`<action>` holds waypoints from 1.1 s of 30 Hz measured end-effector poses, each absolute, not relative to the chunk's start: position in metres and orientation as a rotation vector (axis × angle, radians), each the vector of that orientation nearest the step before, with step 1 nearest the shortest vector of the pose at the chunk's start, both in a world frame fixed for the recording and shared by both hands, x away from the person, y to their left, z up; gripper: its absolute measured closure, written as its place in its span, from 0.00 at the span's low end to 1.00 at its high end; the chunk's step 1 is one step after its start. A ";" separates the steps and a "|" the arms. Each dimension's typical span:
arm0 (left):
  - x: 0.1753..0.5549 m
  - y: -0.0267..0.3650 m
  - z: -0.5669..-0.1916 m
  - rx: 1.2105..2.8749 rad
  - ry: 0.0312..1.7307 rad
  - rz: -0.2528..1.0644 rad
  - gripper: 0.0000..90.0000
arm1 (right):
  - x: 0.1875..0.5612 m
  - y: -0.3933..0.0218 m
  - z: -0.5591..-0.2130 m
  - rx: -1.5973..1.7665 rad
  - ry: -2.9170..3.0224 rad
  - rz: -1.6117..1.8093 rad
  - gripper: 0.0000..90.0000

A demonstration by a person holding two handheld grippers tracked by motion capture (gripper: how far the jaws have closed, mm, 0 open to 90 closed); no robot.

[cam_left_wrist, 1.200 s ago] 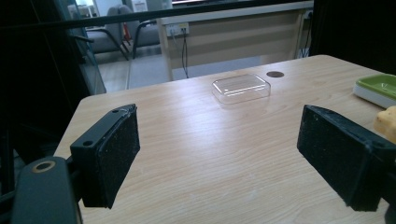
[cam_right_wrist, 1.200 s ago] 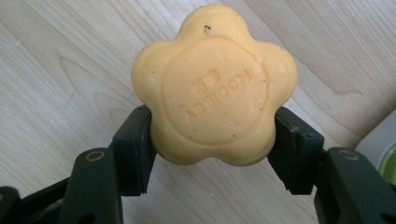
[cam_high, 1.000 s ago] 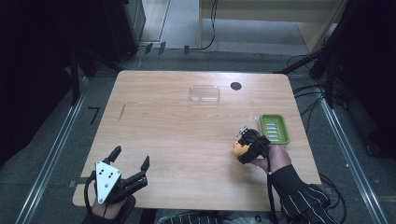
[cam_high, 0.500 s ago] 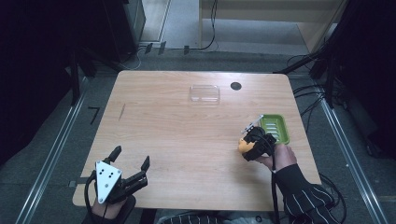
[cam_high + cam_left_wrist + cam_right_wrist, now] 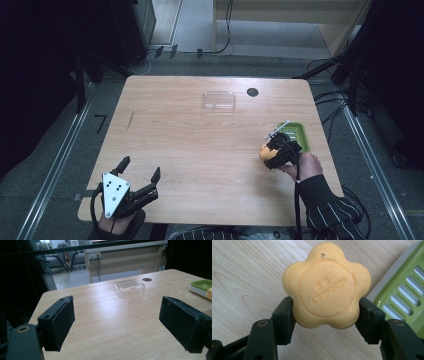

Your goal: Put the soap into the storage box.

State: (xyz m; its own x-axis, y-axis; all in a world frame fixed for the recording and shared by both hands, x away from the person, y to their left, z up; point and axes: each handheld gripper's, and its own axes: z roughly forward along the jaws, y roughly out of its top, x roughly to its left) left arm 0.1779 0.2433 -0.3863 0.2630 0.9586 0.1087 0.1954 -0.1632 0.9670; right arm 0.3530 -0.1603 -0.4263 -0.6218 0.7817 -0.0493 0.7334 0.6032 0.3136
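An orange flower-shaped soap bar [image 5: 327,286] is clamped between the jaws of my right gripper [image 5: 325,315], held just above the wood table. In the high view that right gripper [image 5: 274,150] and the soap [image 5: 265,151] hang at the table's right side, just left of a green slotted soap dish [image 5: 298,136]; the dish's [image 5: 404,297] corner shows to the right of the soap. My left gripper [image 5: 140,175] rests at the near left edge, its jaws wide open with nothing between them [image 5: 117,325].
A clear plastic lid or tray [image 5: 219,99] lies at the far middle of the table [image 5: 190,135], also ahead in the left gripper view [image 5: 128,286]. A dark round hole [image 5: 252,92] sits beside it. Cables run on the floor around the table.
My right gripper with the soap has shifted slightly rightward and away, closer to the green dish. The left gripper has stayed put.
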 end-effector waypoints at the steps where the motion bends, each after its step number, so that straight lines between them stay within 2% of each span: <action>1: 0.178 0.243 -0.386 1.580 1.101 1.005 0.15 | 0.353 -0.161 -0.426 1.267 2.644 0.398 0.44; 33: 0.178 0.243 -0.386 1.579 1.099 1.005 0.15 | 0.369 -0.193 -0.420 1.382 2.534 0.395 0.44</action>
